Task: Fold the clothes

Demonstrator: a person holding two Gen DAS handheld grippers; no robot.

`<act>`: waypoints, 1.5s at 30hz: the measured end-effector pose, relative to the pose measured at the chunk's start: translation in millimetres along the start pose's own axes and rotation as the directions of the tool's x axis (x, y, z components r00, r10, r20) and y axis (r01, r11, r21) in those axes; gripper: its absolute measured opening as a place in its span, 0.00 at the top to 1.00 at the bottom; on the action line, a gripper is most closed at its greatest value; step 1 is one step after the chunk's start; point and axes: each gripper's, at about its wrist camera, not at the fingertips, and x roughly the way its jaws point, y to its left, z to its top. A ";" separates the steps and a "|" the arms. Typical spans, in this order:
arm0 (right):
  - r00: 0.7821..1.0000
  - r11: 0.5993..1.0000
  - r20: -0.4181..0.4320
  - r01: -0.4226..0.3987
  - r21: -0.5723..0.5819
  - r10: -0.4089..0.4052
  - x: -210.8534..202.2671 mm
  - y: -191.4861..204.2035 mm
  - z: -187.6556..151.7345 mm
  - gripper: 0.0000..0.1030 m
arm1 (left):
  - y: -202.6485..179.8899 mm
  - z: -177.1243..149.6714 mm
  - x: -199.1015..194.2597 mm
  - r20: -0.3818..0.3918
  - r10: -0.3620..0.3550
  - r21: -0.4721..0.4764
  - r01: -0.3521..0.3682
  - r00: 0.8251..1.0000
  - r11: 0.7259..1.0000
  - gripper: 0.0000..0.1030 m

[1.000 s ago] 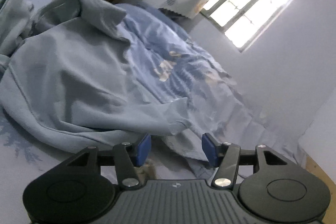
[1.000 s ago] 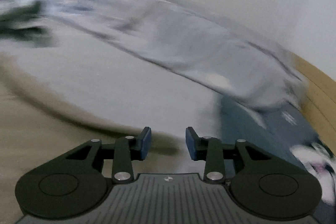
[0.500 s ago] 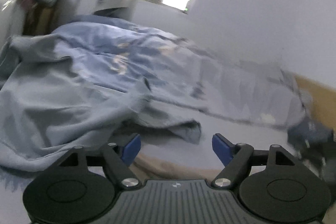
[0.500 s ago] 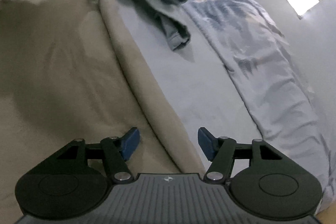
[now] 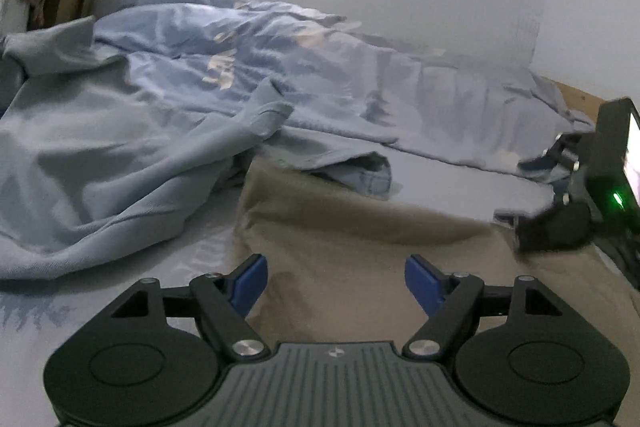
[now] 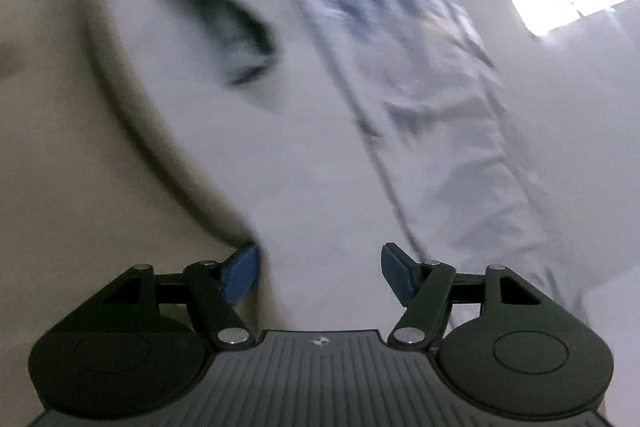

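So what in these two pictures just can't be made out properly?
- Right wrist view: motion blur smears the grey-blue garment; its shape and folds are unreadable.
- Left wrist view: the right gripper is cut off by the right edge, so its jaws can't be judged there.
- Left wrist view: the tan garment runs under the left gripper, hiding its near edge.
- Left wrist view: the patterned quilt is too soft to read its print.
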 end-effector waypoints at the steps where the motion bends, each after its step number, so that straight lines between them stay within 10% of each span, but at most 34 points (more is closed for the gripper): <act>1: 0.999 0.998 -0.009 0.048 0.034 -0.047 3.9 -5.3 5.3 0.34 | 3.7 0.4 0.3 -0.003 0.000 -0.009 0.000 1.000 1.000 0.26; 4: 0.995 0.985 0.001 0.101 0.137 -0.102 -1.2 -20.1 16.5 0.34 | 8.2 0.0 -2.7 -0.006 -0.006 -0.020 0.006 1.000 1.000 0.26; 19: 0.971 0.855 0.204 -0.207 0.476 0.121 -141.6 26.3 44.9 0.34 | 65.6 10.0 -34.7 -0.003 -0.006 -0.180 0.005 1.000 0.984 0.26; 27: 0.924 0.852 0.339 -0.315 0.418 0.175 -240.3 114.0 37.9 0.33 | 98.6 7.3 -61.9 -0.064 -0.070 -0.266 0.051 0.995 0.963 0.26; 45: 0.895 0.736 0.407 -0.400 0.546 0.185 -283.5 112.8 -4.2 0.33 | 110.4 -71.4 -141.0 -0.136 -0.292 -0.538 0.177 0.947 0.824 0.29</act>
